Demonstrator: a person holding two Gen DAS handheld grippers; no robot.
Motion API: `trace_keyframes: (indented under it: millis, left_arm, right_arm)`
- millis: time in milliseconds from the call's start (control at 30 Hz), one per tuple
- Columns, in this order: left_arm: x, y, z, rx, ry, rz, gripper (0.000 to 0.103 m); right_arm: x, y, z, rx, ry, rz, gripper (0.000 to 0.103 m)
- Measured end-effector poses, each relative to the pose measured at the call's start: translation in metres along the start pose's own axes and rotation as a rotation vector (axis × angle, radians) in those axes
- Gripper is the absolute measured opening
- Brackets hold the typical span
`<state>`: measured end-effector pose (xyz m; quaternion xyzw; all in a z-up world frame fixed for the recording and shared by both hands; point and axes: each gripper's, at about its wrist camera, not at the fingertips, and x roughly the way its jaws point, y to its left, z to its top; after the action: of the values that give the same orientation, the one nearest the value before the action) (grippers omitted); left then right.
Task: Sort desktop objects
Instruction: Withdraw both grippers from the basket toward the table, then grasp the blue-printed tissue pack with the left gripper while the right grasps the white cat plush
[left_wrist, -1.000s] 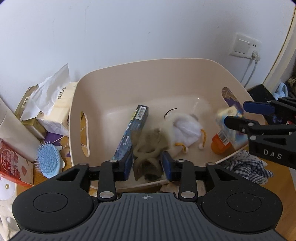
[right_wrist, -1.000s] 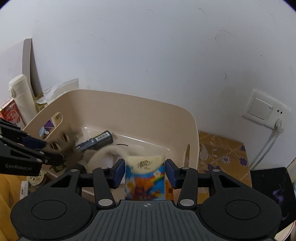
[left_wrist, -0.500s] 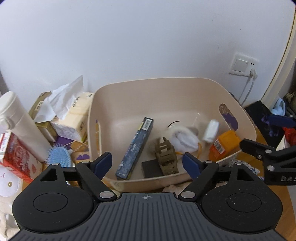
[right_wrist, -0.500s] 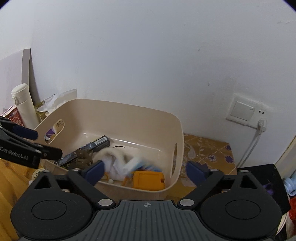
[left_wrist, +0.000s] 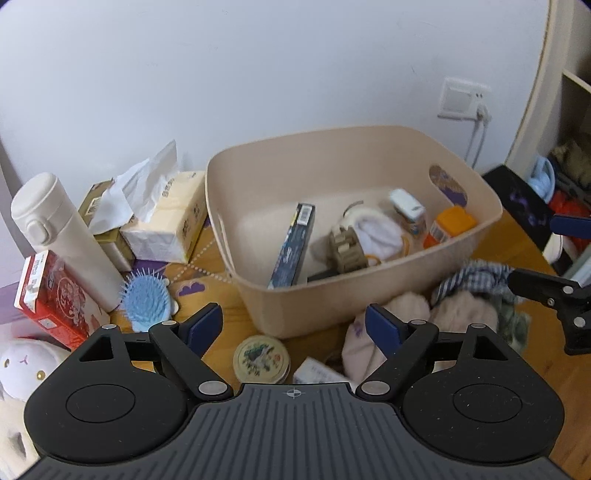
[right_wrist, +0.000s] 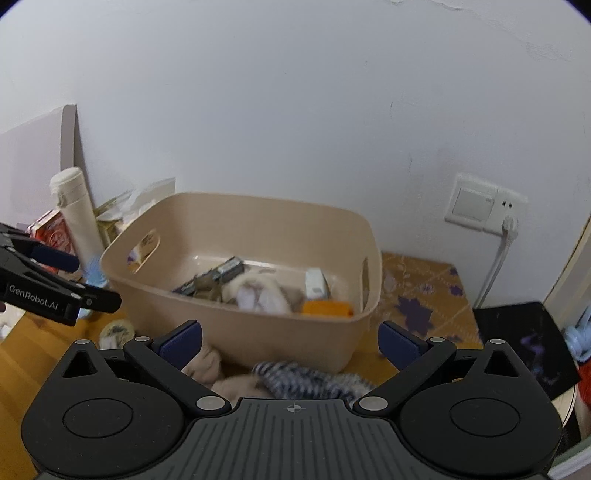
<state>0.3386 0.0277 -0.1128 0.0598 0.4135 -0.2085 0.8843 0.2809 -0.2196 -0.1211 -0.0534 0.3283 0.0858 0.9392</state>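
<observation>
A beige plastic bin (left_wrist: 369, 295) (right_wrist: 258, 332) stands on the wooden desk. It holds a dark long box (left_wrist: 293, 245), a tan clip (left_wrist: 345, 251), a white fluffy item (left_wrist: 380, 234), a small tissue pack (left_wrist: 406, 206) (right_wrist: 316, 282) and an orange box (left_wrist: 448, 225) (right_wrist: 327, 308). My left gripper (left_wrist: 293, 325) is open and empty, in front of the bin. My right gripper (right_wrist: 290, 339) is open and empty, also in front of the bin. Pink fluffy items (left_wrist: 461, 312) (right_wrist: 207, 363) and a checked cloth (left_wrist: 476, 275) (right_wrist: 306, 374) lie before the bin.
Left of the bin are a white flask (left_wrist: 55, 236), a tissue box (left_wrist: 162, 229), a red carton (left_wrist: 51, 299), a blue hairbrush (left_wrist: 146, 297) and a white plush (left_wrist: 22, 365). A round tin (left_wrist: 262, 358) lies in front. A wall socket (right_wrist: 480, 205) and a black pad (right_wrist: 524, 332) are at the right.
Both grippers opened, dropping the tan clip and the tissue pack into the bin, then pulled back and up from it.
</observation>
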Motion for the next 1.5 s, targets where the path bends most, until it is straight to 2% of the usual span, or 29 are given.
trace_keyframes:
  millis: [300,567,833,1000,1200,1500]
  left_arm:
    - [0.004,0.003,-0.028,0.041,0.024,-0.056,0.086]
    - [0.015,0.006,-0.048,0.076,0.056,-0.074,0.086]
    - [0.025,0.007,-0.063,0.103,0.088,-0.093,0.086]
    - [0.031,0.004,-0.064,0.125,0.078,-0.106,0.086]
    - [0.045,-0.002,-0.062,0.117,0.088,-0.119,0.086]
    - [0.061,-0.005,-0.059,0.111,0.078,-0.138,0.086]
  right_arm:
    - [-0.003,0.022,-0.049,-0.005,0.094,0.044,0.103]
    - [-0.008,0.035,-0.085,0.024,0.152,0.111,0.103]
    - [-0.002,0.054,-0.105,0.009,0.205,0.206,0.103]
    - [0.009,0.065,-0.111,0.024,0.249,0.277,0.103]
    - [0.022,0.074,-0.115,-0.010,0.275,0.265,0.103]
    - [0.029,0.060,-0.117,0.009,0.269,0.239,0.102]
